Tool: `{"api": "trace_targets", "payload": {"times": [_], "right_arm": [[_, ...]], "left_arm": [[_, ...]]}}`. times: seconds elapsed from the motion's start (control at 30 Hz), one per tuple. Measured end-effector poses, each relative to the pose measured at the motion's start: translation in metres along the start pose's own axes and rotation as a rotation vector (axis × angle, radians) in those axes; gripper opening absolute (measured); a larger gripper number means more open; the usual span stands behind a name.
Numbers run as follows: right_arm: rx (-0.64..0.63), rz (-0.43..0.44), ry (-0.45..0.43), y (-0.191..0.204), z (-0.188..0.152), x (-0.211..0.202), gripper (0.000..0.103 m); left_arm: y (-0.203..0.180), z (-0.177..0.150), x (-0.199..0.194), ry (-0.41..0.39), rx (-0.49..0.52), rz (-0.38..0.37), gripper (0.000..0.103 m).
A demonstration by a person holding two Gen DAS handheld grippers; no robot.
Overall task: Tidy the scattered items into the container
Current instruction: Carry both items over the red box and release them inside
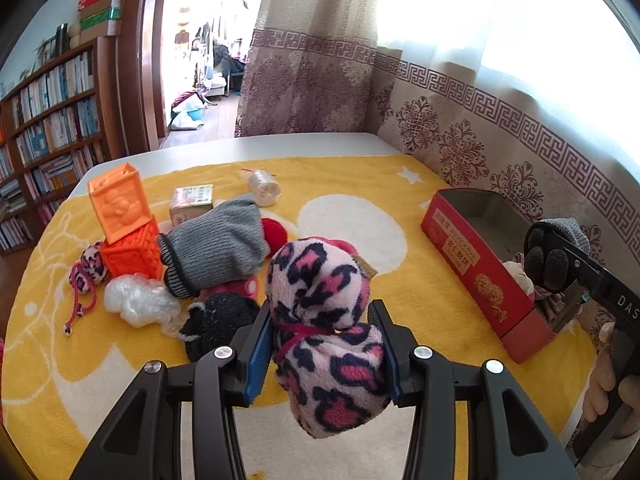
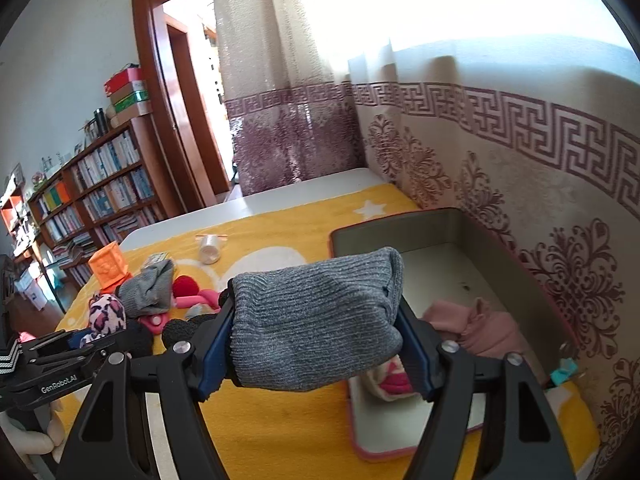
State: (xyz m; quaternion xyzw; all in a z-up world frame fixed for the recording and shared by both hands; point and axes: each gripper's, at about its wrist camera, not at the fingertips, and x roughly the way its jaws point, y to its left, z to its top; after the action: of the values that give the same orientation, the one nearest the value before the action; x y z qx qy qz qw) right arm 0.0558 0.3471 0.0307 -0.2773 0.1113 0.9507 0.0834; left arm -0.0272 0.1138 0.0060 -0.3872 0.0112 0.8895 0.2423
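At the far left of the yellow blanket that covers the worktop, two orange cubes stand one on the other. Near them lie a small leopard-pattern pouch and a lump of clear plastic. Just to the right lies a grey knitted glove, with a dark knitted item nearer to the camera, a small box behind it and a white thread spool farther away.

In the middle, the left hand-held gripper is closed on a fluffy leopard-pattern item; its blue pads press both sides of the item, which is lifted above the blanket.

To the right stands the red container, long and open on top, close to the patterned curtain. Some pink and white soft things lie already inside it, at the near end.

The right hand-held gripper grips another grey glove between its pads. In the left wrist view this glove hangs over the near right end of the container, and in the right wrist view it is in front of the container's open inside.
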Motion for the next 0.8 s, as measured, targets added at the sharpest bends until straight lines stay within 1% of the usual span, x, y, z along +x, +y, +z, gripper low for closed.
{"api": "trace_targets", "payload": {"times": [0.2,0.27,0.37,0.43,0.5,0.7,0.8], "right_arm": [[0.048,-0.092,-0.011,-0.045,0.001,-0.007,0.075],[0.04,-0.128,0.003,-0.053,-0.001,-0.006,0.077],[0.012,-0.171,0.046,-0.06,-0.005,0.0,0.079],[0.025,-0.165,0.075,-0.066,-0.007,0.005,0.079],[0.043,-0.139,0.088,-0.072,-0.009,0.007,0.08],[0.047,-0.129,0.074,-0.076,-0.005,0.002,0.081],[0.051,-0.121,0.081,-0.079,-0.004,0.001,0.082]], "left_arm": [[-0.035,0.011,0.007,0.01,0.054,-0.057,0.047],[-0.047,0.015,0.008,0.01,0.069,-0.074,0.047],[-0.064,0.023,0.01,0.002,0.099,-0.09,0.047],[-0.075,0.028,0.011,-0.002,0.117,-0.104,0.047],[-0.086,0.034,0.012,-0.007,0.133,-0.119,0.047],[-0.116,0.052,0.02,-0.008,0.182,-0.159,0.047],[-0.128,0.062,0.027,-0.007,0.194,-0.178,0.047]]}}
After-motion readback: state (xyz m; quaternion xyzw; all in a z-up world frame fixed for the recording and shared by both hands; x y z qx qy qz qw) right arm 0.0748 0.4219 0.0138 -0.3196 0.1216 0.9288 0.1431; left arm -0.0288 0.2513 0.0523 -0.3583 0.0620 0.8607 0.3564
